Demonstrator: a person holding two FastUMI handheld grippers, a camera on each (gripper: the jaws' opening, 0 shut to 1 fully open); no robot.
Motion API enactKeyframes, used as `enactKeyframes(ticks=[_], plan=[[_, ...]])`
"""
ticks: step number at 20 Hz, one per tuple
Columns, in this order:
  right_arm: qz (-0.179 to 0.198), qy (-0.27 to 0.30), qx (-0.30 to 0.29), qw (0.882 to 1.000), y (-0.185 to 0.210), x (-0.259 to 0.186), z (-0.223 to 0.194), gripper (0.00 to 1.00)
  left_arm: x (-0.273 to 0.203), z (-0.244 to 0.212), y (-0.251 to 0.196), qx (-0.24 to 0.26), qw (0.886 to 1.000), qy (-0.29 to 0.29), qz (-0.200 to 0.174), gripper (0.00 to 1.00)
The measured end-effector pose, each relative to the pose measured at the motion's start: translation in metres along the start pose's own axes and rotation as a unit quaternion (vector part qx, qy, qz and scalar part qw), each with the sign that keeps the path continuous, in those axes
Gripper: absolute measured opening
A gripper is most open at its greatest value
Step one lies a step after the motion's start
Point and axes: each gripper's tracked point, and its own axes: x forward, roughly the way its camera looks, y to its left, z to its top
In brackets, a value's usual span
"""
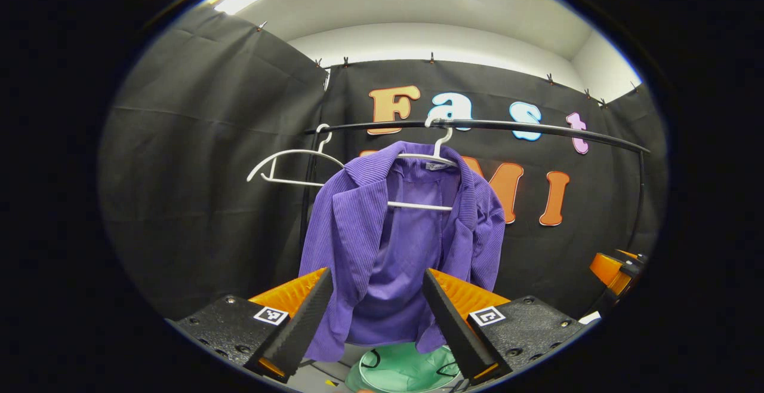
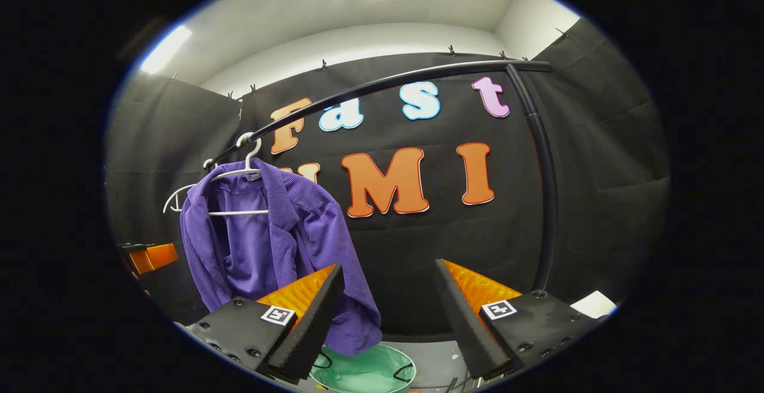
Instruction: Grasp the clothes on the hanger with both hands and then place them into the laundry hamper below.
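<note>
A purple corduroy jacket [image 1: 394,243] hangs on a white hanger [image 1: 439,148] from the black rail [image 1: 507,125]. Straight in front of it my left gripper [image 1: 377,306] stands open, the jacket framed between its fingers but farther off. Under the jacket stands a pale green hamper [image 1: 403,369]. In the right gripper view the jacket [image 2: 268,243] hangs to the left, and my right gripper [image 2: 388,303] is open with nothing between its fingers. The hamper [image 2: 364,369] lies low between them. The right gripper [image 1: 618,270] also shows at the right edge of the left gripper view.
An empty white hanger [image 1: 286,166] hangs on the rail left of the jacket. The rail's black upright [image 2: 546,202] stands at the right. The left gripper [image 2: 149,258] shows at the left edge of the right gripper view. A white paper [image 2: 592,304] lies low right.
</note>
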Motion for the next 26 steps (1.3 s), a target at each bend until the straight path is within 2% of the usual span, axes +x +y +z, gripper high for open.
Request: enactKeyframes(ticks=[7, 9, 10, 12, 17, 20, 21, 23, 24, 25, 26], plan=[[0.049, 0.024, 0.005, 0.999, 0.057, 0.027, -0.016, 0.98, 0.013, -0.011, 0.016, 0.017, 1.0, 0.013, 0.015, 0.92], [0.064, 0.027, 0.008, 0.998, 0.077, 0.036, -0.019, 0.98, 0.022, -0.014, 0.014, 0.009, 1.0, 0.021, 0.006, 0.92], [0.07, 0.028, 0.01, 0.997, 0.087, 0.043, -0.02, 0.98, 0.028, -0.015, 0.014, 0.002, 1.0, 0.022, 0.001, 0.95], [0.08, 0.031, 0.012, 0.996, 0.104, 0.056, -0.022, 1.0, 0.041, -0.014, 0.019, -0.003, 1.0, 0.02, 0.002, 0.92], [0.109, 0.034, 0.009, 0.993, 0.154, 0.093, -0.03, 1.0, 0.068, -0.011, 0.026, 0.0, 1.0, 0.018, -0.009, 0.92], [0.115, 0.036, 0.002, 0.993, 0.178, 0.116, -0.038, 0.94, 0.085, -0.014, 0.031, -0.004, 1.0, 0.024, -0.017, 0.92], [0.114, 0.033, 0.001, 0.993, 0.184, 0.124, -0.038, 0.98, 0.091, -0.016, 0.033, 0.0, 0.999, 0.027, -0.017, 0.92], [0.112, 0.033, 0.001, 0.993, 0.195, 0.14, -0.041, 0.98, 0.103, -0.018, 0.035, 0.002, 0.999, 0.031, -0.02, 0.92], [0.11, 0.034, 0.003, 0.993, 0.198, 0.148, -0.043, 0.91, 0.11, -0.018, 0.035, 0.0, 0.999, 0.031, -0.023, 0.92], [0.108, 0.035, 0.008, 0.993, 0.202, 0.155, -0.044, 0.9, 0.115, -0.017, 0.036, -0.002, 0.999, 0.031, -0.026, 0.92], [0.106, 0.036, 0.013, 0.994, 0.205, 0.161, -0.046, 0.98, 0.12, -0.016, 0.036, -0.003, 0.999, 0.029, -0.029, 0.92]])
